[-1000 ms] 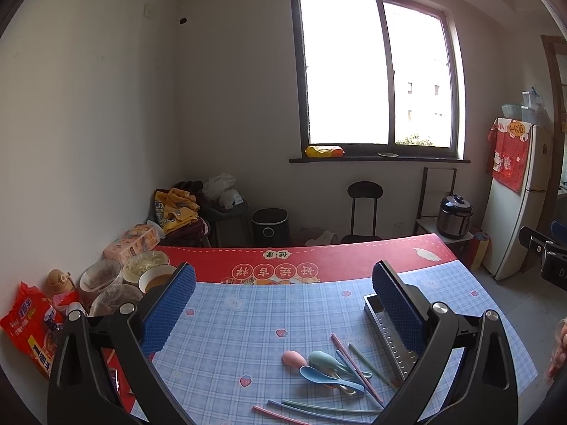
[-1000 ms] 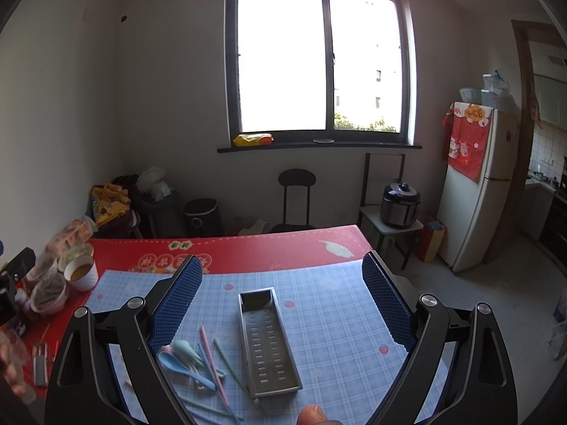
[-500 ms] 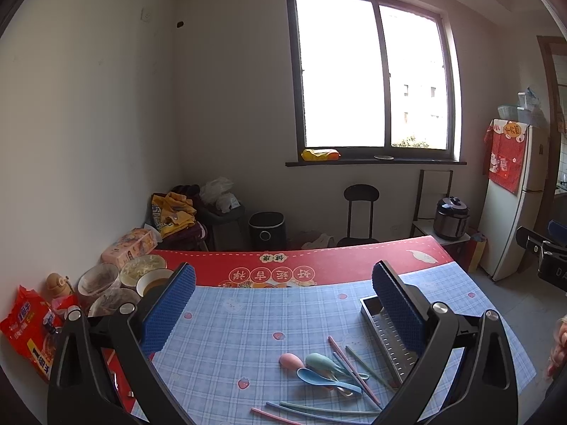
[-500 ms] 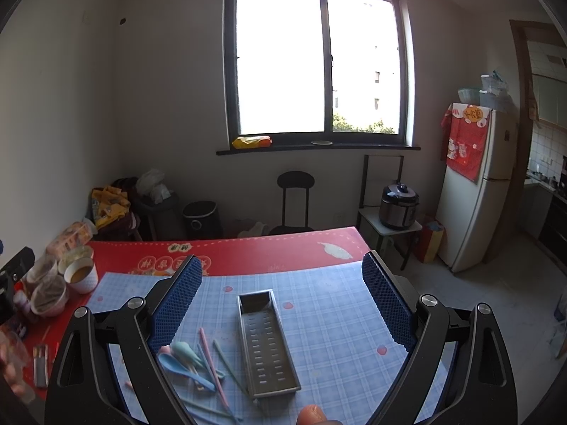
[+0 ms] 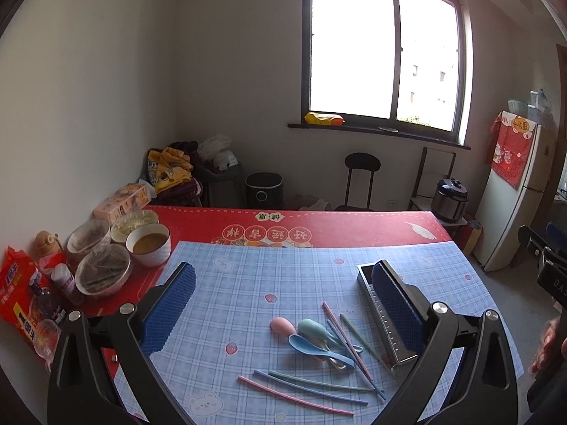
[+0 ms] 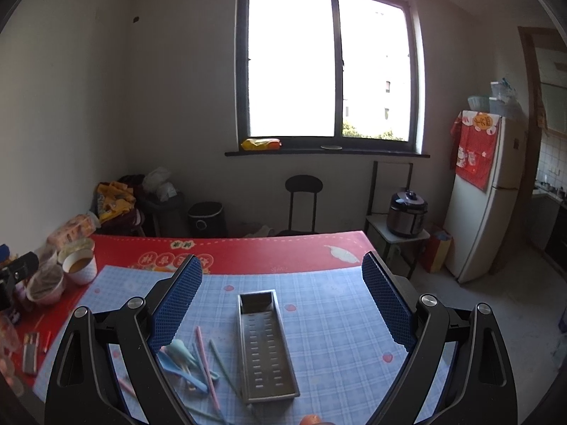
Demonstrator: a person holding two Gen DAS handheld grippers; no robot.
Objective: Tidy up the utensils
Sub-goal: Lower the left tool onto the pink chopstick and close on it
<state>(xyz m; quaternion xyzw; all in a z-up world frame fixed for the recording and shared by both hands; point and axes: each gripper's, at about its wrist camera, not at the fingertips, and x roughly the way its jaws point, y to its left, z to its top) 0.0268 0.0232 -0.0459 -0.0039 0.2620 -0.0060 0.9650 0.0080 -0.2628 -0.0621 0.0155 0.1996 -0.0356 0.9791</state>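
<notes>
Hand-held grippers (image 5: pixel 283 304) (image 6: pixel 281 299) both spread, empty; spoons (image 5: pixel 312 336), chopsticks beside seemingly empty tray (image 6: pixel 265 347).

3 pastel spoons (image 5: pixel 312 336) and scattered chopsticks (image 5: pixel 304 387) lie beside the empty metal tray (image 6: pixel 265 347).

Open counter (image 6: pixel 340 322) right of metal tray (image 6: pixel 266 347); spoons and chopsticks (image 5: pixel 319 347) clutter left side; bowls (image 5: pixel 117 248) crowd far-left edge.

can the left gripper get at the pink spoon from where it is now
Probably yes. The left gripper is open and empty, and the pink spoon lies on the mat between its fingers' line, at the near edge of the pile, with nothing on top of it.
</notes>
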